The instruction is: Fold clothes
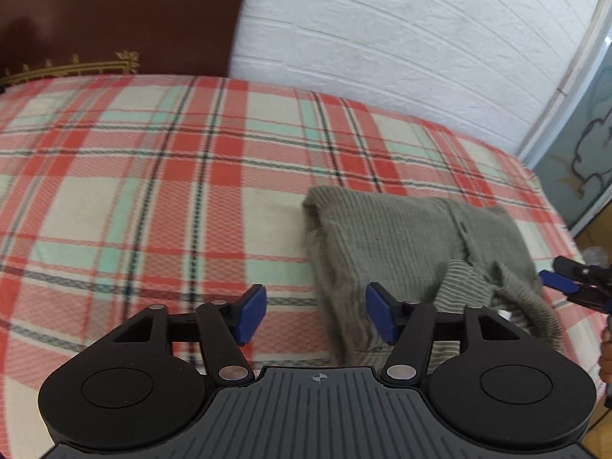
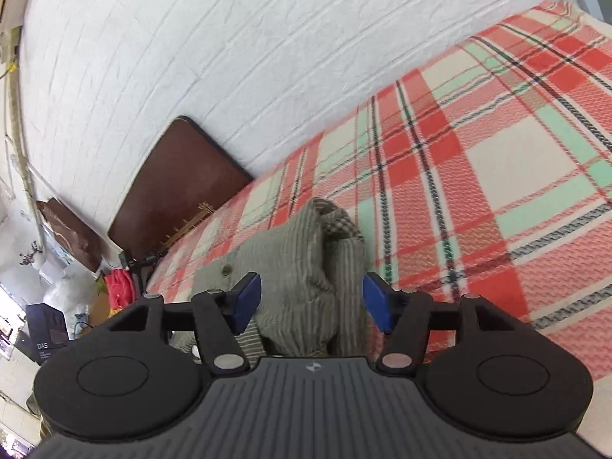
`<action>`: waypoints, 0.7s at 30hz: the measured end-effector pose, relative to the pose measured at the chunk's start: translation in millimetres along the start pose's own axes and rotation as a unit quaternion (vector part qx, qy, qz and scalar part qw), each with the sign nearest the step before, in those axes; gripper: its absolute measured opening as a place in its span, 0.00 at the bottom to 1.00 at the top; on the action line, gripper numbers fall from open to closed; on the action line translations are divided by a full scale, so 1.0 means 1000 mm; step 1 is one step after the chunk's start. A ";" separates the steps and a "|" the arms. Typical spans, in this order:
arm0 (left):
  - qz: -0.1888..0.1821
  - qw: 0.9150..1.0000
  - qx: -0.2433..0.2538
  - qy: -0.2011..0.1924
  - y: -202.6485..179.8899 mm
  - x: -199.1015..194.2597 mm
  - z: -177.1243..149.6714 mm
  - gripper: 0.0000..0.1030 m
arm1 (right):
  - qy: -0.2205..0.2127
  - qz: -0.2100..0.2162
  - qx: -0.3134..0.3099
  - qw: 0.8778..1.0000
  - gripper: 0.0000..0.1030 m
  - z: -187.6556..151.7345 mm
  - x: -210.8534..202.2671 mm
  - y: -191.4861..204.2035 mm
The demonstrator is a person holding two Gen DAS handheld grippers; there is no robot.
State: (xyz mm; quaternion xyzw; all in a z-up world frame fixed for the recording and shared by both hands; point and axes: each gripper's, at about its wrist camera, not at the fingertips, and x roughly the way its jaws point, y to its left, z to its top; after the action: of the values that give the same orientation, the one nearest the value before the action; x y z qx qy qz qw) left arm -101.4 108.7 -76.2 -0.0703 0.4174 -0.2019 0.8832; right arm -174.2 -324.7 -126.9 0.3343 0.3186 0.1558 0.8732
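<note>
An olive ribbed knit garment (image 1: 405, 241) lies folded into a rough bundle on the plaid bedspread (image 1: 153, 176), a button showing on its top layer. My left gripper (image 1: 315, 315) hovers at the bundle's near left edge, jaws open, with its right pad over the cloth and nothing pinched. In the right wrist view the same garment (image 2: 306, 267) bunches up right in front of my right gripper (image 2: 311, 302), whose blue pads stand apart on either side of the cloth without pressing it. That right gripper (image 1: 566, 283) also shows at the far right edge of the left wrist view.
A white brick-pattern wall (image 1: 382, 38) runs behind the bed. A dark brown headboard (image 1: 114, 19) stands at one end. Beyond the bed's other end are a glass panel (image 1: 589, 134) and, in the right wrist view, floor clutter with red cloth (image 2: 118, 283).
</note>
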 end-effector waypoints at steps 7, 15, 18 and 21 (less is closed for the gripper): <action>-0.079 0.990 -0.104 0.046 0.026 0.025 -0.006 0.83 | 0.100 0.028 0.088 0.991 0.70 0.010 0.017 -0.025; -0.099 0.986 -0.126 0.053 0.034 0.042 -0.014 0.85 | 0.174 0.029 0.125 0.976 0.70 0.014 0.034 -0.034; -0.122 0.982 -0.134 0.050 0.032 0.047 -0.014 0.85 | 0.175 0.052 0.133 0.974 0.70 0.013 0.046 -0.034; -0.145 0.978 -0.145 0.047 0.029 0.055 -0.013 0.84 | 0.169 0.066 0.138 0.974 0.68 0.012 0.054 -0.033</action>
State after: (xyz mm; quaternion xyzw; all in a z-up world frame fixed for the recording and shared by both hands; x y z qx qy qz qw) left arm -71.5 112.9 -131.8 -0.2472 0.4689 -0.2681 0.8045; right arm -123.4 -328.7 -167.1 0.4403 0.4572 0.2219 0.7402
